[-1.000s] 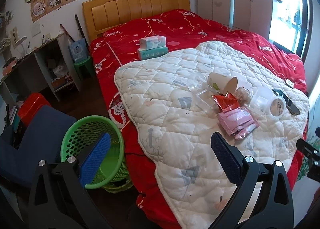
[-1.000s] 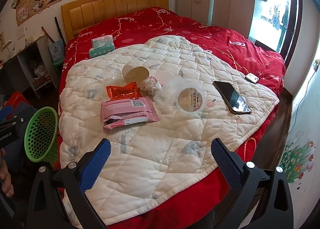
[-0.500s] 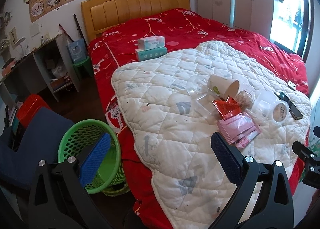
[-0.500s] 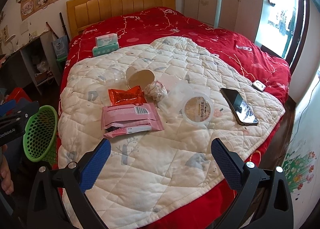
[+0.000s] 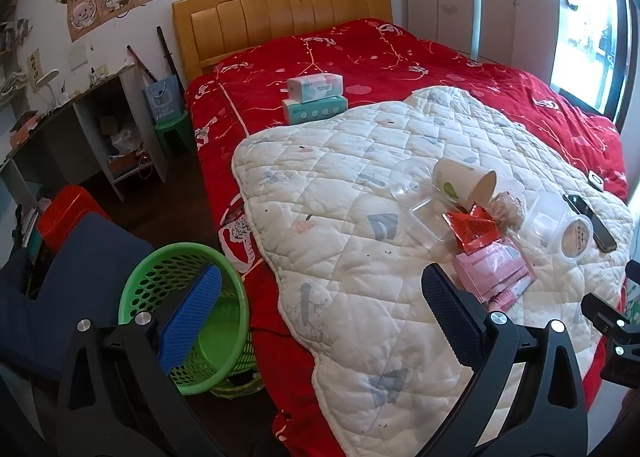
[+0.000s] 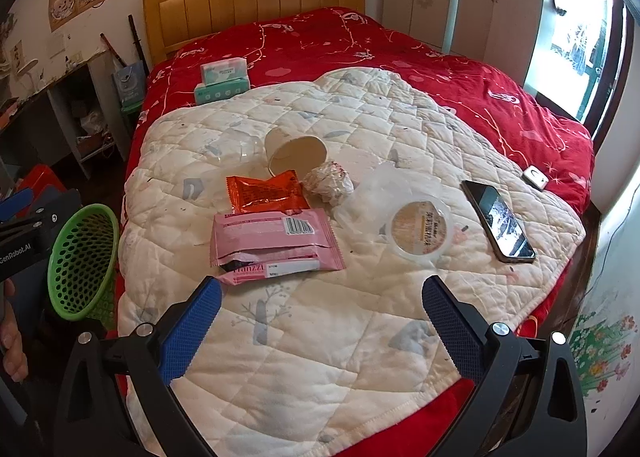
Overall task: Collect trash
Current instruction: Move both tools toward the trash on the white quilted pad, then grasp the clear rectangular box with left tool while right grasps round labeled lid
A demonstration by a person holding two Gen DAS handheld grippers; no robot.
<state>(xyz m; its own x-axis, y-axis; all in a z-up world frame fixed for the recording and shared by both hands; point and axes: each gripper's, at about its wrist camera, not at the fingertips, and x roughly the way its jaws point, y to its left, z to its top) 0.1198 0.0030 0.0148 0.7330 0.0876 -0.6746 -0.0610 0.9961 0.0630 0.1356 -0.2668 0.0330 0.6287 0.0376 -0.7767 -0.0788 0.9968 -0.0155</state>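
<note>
Trash lies on a white quilt (image 6: 320, 337) on the bed: a tipped paper cup (image 6: 296, 155), an orange wrapper (image 6: 266, 193), pink wrappers (image 6: 272, 241), a crumpled foil ball (image 6: 328, 181), a clear plastic tub with a lid (image 6: 418, 229) and a clear tray (image 5: 430, 217). The cup (image 5: 464, 181) and pink wrappers (image 5: 494, 271) also show in the left wrist view. A green mesh basket (image 5: 160, 289) stands on the floor at the bed's left side. My left gripper (image 5: 320, 313) is open and empty, above the bed's edge beside the basket. My right gripper (image 6: 320, 317) is open and empty, just short of the pink wrappers.
A black phone (image 6: 498, 221) lies on the quilt's right side and a small white device (image 6: 535, 177) beyond it. Two tissue boxes (image 5: 314, 97) sit on the red bedspread. A desk (image 5: 80, 129), a red bin (image 5: 60, 213) and a blue chair (image 5: 60, 289) stand left of the bed.
Both grippers have moved slightly forward towards the bed. The trash sits a little larger in the right wrist view. Both stay open and empty.
</note>
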